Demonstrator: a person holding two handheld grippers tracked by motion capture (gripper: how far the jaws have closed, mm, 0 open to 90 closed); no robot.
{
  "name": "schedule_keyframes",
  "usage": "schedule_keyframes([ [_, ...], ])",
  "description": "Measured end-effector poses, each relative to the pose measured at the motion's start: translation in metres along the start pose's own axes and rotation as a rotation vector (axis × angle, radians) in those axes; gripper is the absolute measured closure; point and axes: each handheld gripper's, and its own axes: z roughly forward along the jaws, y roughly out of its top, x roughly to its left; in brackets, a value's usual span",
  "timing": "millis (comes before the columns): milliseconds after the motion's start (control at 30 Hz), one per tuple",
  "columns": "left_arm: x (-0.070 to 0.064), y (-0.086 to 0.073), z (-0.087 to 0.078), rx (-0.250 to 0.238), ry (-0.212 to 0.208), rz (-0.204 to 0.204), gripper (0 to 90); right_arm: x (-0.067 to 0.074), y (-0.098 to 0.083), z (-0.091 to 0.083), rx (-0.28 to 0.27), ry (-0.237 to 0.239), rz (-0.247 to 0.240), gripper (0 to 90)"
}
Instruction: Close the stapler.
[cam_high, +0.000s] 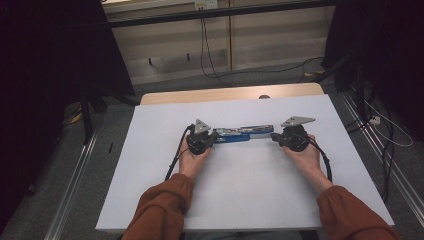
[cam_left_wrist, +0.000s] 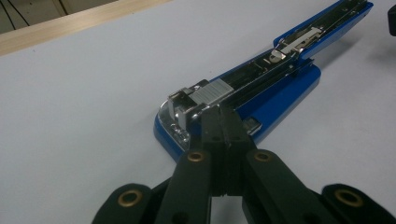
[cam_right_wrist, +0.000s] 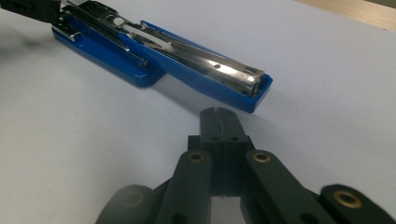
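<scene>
Both claws are closed, empty: left claw (cam_left_wrist: 223, 122) touches the opened blue-and-steel stapler (cam_left_wrist: 261, 88); right claw (cam_right_wrist: 223, 122) waits nearby. Stiff, slippery metal; likeliest hold is its blue base.

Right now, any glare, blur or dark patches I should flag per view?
High view: dim, edges nearly black, stapler small. Left gripper view: sharp, mild sheen on the stapler's metal front. Right gripper view: glare on the open staple channel, lower-left gripper body blurred.

Lab: dark curtains (cam_high: 45, 75), aluminium frame rails (cam_high: 75, 185), loose floor cables (cam_high: 380, 125).
</scene>
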Motion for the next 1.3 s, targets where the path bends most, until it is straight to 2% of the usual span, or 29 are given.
schedule_keyframes([
  [67,0.000,0.000,0.000,0.000,-0.002,0.001,90.0,-0.001,0.000,0.001,0.008,-0.004,0.013,90.0],
  [667,0.002,0.000,0.000,0.002,0.002,0.004,90.0,-0.005,-0.001,0.008,0.043,-0.032,0.018,90.0],
  [867,0.002,0.000,0.000,0.001,-0.003,-0.003,90.0,-0.010,-0.001,0.007,0.054,-0.056,0.029,90.0],
  [1100,0.001,0.000,0.001,-0.003,-0.011,-0.019,90.0,-0.012,-0.001,0.011,0.063,-0.060,0.040,90.0],
  [1300,0.001,0.000,0.000,-0.003,-0.004,-0.009,90.0,-0.013,0.001,0.015,0.068,-0.060,0.035,90.0],
])
